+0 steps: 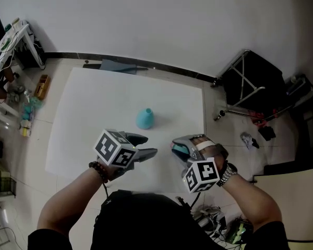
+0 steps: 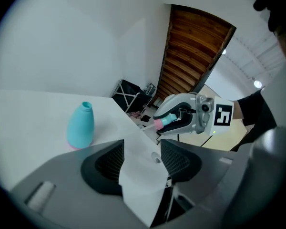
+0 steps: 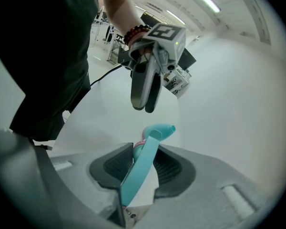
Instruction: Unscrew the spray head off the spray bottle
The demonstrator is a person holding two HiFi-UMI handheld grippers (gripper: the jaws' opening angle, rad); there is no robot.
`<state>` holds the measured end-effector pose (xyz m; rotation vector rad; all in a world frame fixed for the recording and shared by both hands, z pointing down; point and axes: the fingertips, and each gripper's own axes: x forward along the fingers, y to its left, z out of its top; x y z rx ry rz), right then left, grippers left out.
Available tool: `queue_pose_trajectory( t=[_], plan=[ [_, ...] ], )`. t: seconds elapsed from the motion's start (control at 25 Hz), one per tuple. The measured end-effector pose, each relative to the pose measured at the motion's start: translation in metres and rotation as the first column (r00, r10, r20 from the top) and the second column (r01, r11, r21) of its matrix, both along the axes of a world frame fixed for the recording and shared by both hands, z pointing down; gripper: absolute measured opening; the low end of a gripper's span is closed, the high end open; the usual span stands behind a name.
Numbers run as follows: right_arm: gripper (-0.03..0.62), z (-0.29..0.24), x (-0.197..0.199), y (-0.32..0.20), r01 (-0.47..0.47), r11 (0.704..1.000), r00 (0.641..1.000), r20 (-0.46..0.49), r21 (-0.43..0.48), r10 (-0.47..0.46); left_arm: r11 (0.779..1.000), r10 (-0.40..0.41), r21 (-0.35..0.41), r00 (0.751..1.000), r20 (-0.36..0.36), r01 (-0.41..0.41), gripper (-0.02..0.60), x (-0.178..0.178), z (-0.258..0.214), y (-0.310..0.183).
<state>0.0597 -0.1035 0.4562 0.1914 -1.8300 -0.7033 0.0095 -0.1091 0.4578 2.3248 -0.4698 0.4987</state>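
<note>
The right gripper (image 3: 144, 160) grasped the spray head (image 3: 157, 132) between its fingers. The left gripper (image 2: 142, 159) was released and empty, with the bottle (image 2: 80, 127) beyond its left finger.

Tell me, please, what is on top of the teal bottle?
Nothing: the bottle stands upright with a bare, open neck. The spray head is away from it, clamped in the right gripper. The bottle's contents are hidden by the opaque wall.

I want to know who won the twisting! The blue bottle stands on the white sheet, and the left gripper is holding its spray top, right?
No: the right gripper holds the spray top, as the right gripper view shows. The left gripper is open and empty. The blue bottle does stand on the white sheet.
</note>
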Motion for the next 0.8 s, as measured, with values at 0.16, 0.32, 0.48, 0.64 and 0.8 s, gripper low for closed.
queue_pose_trajectory(
  t=[0.16, 0.32, 0.48, 0.64, 0.8],
  plan=[
    [0.123, 0.001, 0.006, -0.005, -0.057, 0.997, 0.998, 0.035, -0.056, 0.059, 0.994, -0.033, 0.111, 0.995, 0.097, 0.022, 0.268, -0.008, 0.009, -0.015],
    [0.123, -0.004, 0.004, -0.007, -0.126, 0.985, 0.988, 0.078, -0.120, 0.136, 0.982, -0.103, 0.174, 0.984, 0.146, 0.077, 0.300, -0.020, 0.024, -0.031],
    [0.123, -0.012, 0.004, -0.010, -0.192, 0.965, 0.970, 0.116, -0.180, 0.215, 0.965, -0.167, 0.234, 0.967, 0.191, 0.120, 0.339, -0.029, 0.039, -0.047],
    [0.121, -0.019, 0.002, -0.013, -0.247, 0.937, 0.946, 0.149, -0.246, 0.289, 0.942, -0.222, 0.301, 0.949, 0.226, 0.149, 0.363, -0.035, 0.056, -0.065],
    [0.121, -0.026, 0.001, -0.018, -0.296, 0.906, 0.919, 0.168, -0.303, 0.357, 0.927, -0.240, 0.346, 0.935, 0.260, 0.141, 0.397, -0.034, 0.066, -0.076]
  ],
)
